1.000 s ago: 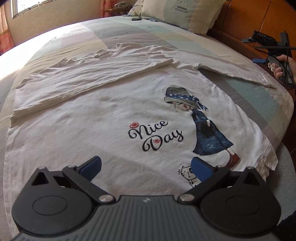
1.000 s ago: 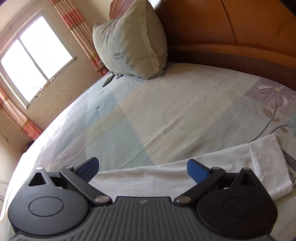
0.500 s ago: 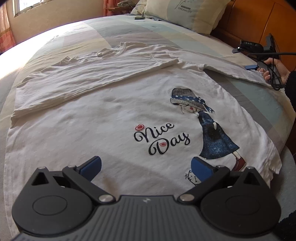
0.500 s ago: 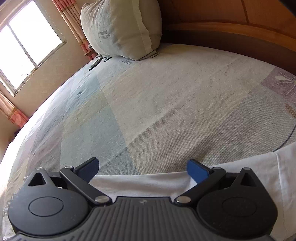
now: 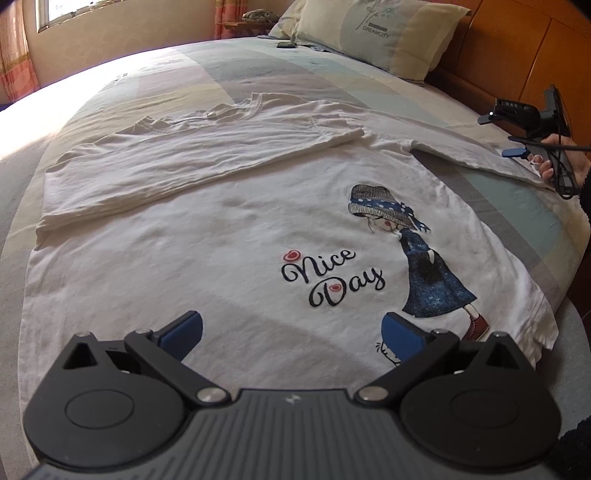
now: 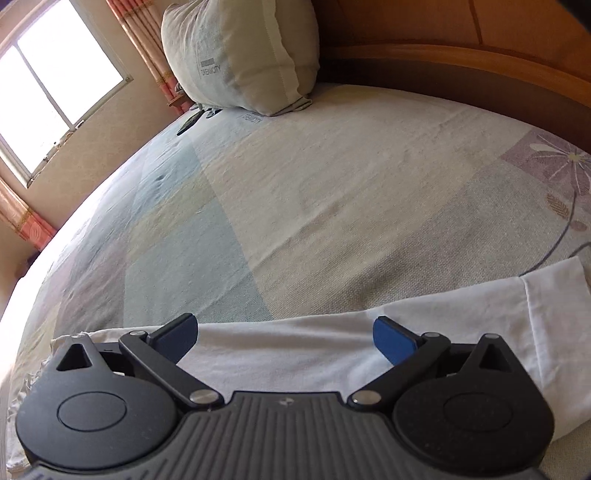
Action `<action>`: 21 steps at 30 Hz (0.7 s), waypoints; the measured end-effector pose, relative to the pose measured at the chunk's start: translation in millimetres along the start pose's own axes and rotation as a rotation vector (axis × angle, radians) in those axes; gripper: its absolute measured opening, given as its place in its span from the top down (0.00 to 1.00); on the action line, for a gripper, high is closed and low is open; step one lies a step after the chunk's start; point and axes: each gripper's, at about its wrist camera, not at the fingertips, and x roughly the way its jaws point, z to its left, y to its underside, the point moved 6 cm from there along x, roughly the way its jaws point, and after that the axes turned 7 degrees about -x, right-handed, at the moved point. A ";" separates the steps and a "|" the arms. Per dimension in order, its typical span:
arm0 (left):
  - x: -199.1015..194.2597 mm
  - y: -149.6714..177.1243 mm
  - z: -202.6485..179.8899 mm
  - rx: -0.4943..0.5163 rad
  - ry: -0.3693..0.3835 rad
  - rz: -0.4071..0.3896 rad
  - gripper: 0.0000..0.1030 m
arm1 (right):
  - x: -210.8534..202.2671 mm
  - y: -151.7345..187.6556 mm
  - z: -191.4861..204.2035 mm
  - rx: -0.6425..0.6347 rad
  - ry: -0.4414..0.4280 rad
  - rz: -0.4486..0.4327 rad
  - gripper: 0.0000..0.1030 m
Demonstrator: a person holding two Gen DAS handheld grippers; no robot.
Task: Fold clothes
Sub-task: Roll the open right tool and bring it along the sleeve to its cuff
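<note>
While its blue-padded jaws stand wide apart and grip nothing, the left gripper [image 5: 291, 330] hovers over the lower front of a white long-sleeved shirt [image 5: 229, 243] spread flat on a bed [image 5: 266, 70]. The shirt's print, a girl in a blue dress beside the words "Nice Day" [image 5: 332, 278], lies just beyond the fingers. Farther on, one sleeve [image 5: 177, 162] is folded across the chest, while the other sleeve [image 6: 332, 347] stretches out straight toward the bed's right edge. There the right gripper [image 6: 284, 338], jaws equally wide and empty, is poised directly above that outstretched sleeve, whose cuff [image 6: 554, 291] lies to its right; whether its pads touch the cloth cannot be told. In the left wrist view a hand [image 5: 563, 162] holding this gripper shows at the sleeve's end. A pillow [image 5: 376, 33] leans against the wooden headboard [image 5: 517, 48] at the far end, near a sunlit window [image 6: 55, 85].
</note>
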 end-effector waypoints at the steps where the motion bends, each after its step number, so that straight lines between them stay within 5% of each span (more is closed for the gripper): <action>1: 0.0 -0.7 -0.8 0.002 -0.002 -0.002 0.01 | -5.1 0.1 0.9 0.011 0.013 -0.001 0.00; 6: -7.4 -1.5 -6.0 0.021 -0.002 -0.023 0.01 | -11.6 14.2 42.9 -0.171 0.066 0.018 0.00; 13: -23.6 0.1 -6.3 0.032 -0.028 -0.049 0.01 | 9.8 55.0 54.4 -0.388 0.301 -0.002 0.00; 21: -37.4 5.1 -6.7 0.028 -0.020 -0.077 0.01 | -5.6 62.5 56.1 -0.363 0.326 0.060 0.00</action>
